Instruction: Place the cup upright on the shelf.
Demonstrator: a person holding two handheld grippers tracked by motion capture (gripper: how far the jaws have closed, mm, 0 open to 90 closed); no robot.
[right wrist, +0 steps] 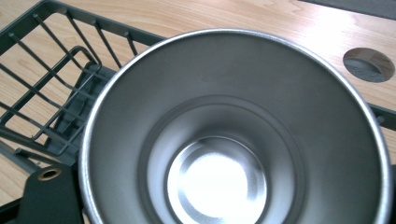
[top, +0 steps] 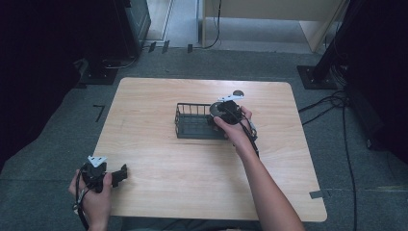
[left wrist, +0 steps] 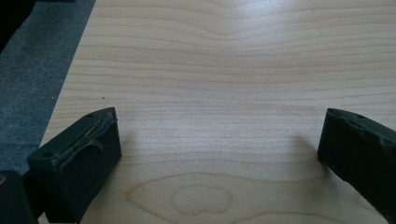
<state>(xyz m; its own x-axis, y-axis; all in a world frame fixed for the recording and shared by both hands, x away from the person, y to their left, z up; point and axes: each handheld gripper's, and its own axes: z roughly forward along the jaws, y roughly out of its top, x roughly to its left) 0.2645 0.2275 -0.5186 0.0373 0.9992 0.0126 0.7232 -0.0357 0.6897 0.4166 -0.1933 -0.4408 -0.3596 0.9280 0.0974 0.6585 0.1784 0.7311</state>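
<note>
A: Right gripper view first: what is held, and where?

B: A steel cup (right wrist: 233,140) is seen from above, its mouth turned toward the camera and its bright bottom visible deep inside. It is held over the right end of the wire basket (right wrist: 56,74), whose bars are seen to the left of it. A black jaw is seen against the rim at the lower left; the other is hidden, so the right gripper (top: 226,111) is judged to be clamped on the cup's rim.

A: Why is it held that way?

B: A rim grip lets the cup be lowered upright between the basket walls without the jaws fouling the wires. That is a judgement, not something shown.

A: Which way does the cup point?

B: Its long axis runs from rim to base, roughly along the camera's line of sight, slightly tilted; the mouth faces up, the base down toward the basket floor. In the high view the cup (top: 217,110) is seen at the basket's (top: 192,121) right end, in the middle of the table (top: 159,159). Whether it is touching the basket floor cannot be told.

A: And the other tool?

B: The left gripper (left wrist: 219,154) is kept at the near left corner of the table, well apart from the basket, presumably out of the way. Its jaws are spread wide with nothing but bare wood between them.
</note>
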